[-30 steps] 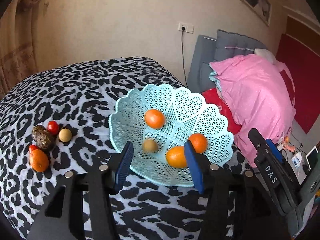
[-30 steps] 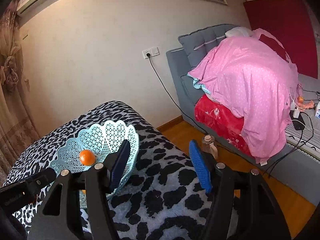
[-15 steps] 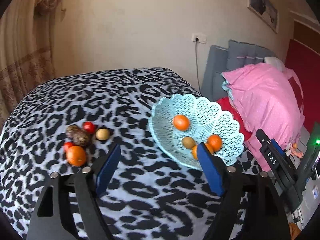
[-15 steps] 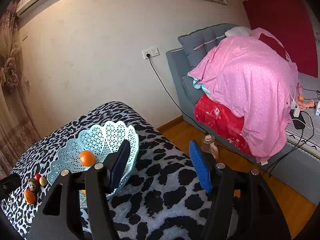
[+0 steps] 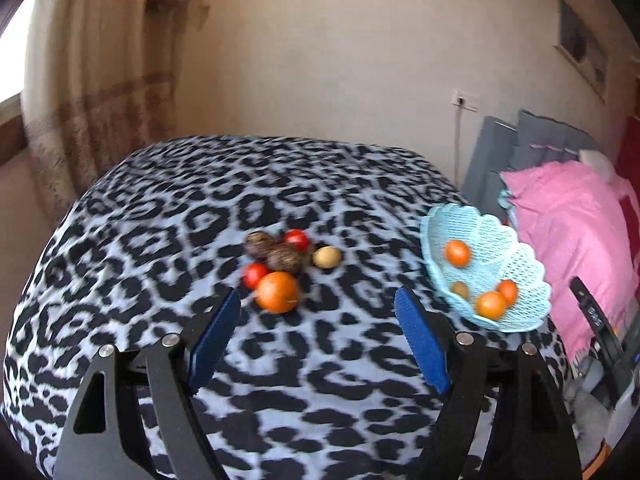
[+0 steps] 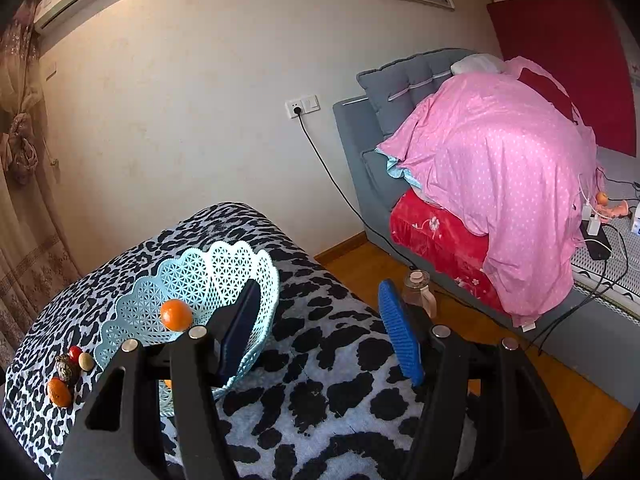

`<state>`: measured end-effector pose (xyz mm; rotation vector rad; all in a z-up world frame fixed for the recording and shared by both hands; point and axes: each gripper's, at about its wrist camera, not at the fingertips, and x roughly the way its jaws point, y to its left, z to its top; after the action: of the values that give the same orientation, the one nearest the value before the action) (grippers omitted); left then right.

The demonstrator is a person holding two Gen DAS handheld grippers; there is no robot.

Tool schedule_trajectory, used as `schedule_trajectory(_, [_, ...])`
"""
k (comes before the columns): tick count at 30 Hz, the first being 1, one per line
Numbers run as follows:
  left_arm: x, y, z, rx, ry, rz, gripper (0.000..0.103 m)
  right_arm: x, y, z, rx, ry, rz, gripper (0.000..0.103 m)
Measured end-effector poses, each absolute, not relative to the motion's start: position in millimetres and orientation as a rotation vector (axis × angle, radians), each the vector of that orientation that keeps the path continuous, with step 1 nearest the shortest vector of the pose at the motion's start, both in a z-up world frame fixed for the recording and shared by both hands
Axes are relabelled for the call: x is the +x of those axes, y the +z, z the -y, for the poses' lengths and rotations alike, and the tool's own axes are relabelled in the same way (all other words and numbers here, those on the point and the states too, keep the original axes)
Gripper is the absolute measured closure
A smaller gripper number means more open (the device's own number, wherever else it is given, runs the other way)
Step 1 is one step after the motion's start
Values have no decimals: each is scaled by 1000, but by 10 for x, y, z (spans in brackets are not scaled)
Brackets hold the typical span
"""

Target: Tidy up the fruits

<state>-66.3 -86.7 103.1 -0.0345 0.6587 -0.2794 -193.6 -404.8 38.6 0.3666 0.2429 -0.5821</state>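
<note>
A light blue lattice basket (image 5: 516,248) sits at the right of the leopard-print table (image 5: 160,208) with three oranges and a small tan fruit in it. A loose pile lies mid-table: an orange (image 5: 277,292), two red tomatoes (image 5: 296,239), two dark wrinkled fruits (image 5: 284,258) and a tan fruit (image 5: 327,257). My left gripper (image 5: 318,336) is open and empty, just short of the orange. My right gripper (image 6: 320,328) is open and empty beside the basket (image 6: 224,272), which shows one orange (image 6: 176,314). The pile (image 6: 66,372) shows far left there.
The right gripper's body (image 5: 596,320) shows past the table's right edge. A grey sofa with pink bedding (image 6: 492,152) stands to the right, a bottle (image 6: 418,288) on the wooden floor, a cable along the wall and a curtain (image 5: 100,80) at the left.
My left gripper has swung left from over the basket to face the loose fruit pile, and its jaws stand wider. The right gripper has not moved.
</note>
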Motion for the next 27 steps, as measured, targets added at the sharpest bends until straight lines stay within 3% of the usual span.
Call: schedule_trajectory(27, [-684, 955, 145, -90, -160, -676, 24, -1928, 416, 4035, 350, -571, -234, 40])
